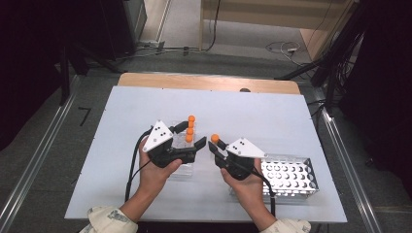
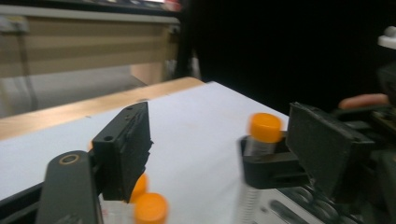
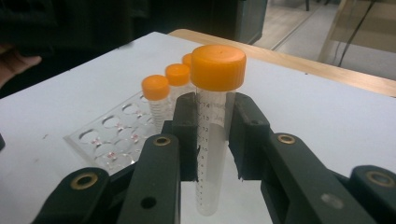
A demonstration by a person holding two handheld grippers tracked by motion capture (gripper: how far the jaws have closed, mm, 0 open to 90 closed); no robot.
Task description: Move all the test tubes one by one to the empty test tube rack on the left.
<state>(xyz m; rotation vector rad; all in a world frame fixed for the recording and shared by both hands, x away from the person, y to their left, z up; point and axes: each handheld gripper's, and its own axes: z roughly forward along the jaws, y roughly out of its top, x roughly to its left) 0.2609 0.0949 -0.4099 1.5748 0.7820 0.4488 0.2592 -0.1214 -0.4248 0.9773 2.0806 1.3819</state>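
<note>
Clear tube with orange cap (image 3: 212, 116) sits upright, clamped between the right gripper (image 1: 217, 148) jaws, held above the white table (image 1: 121, 107) between the two racks. Left gripper (image 1: 194, 138) is spread wide with nothing between its jaws, hovering over the clear rack (image 3: 109, 135), which carries three more orange-capped tubes (image 3: 156, 100) in a row. Perforated metal rack (image 1: 291, 174) sits just right of the right hand (image 1: 248, 189).
</note>
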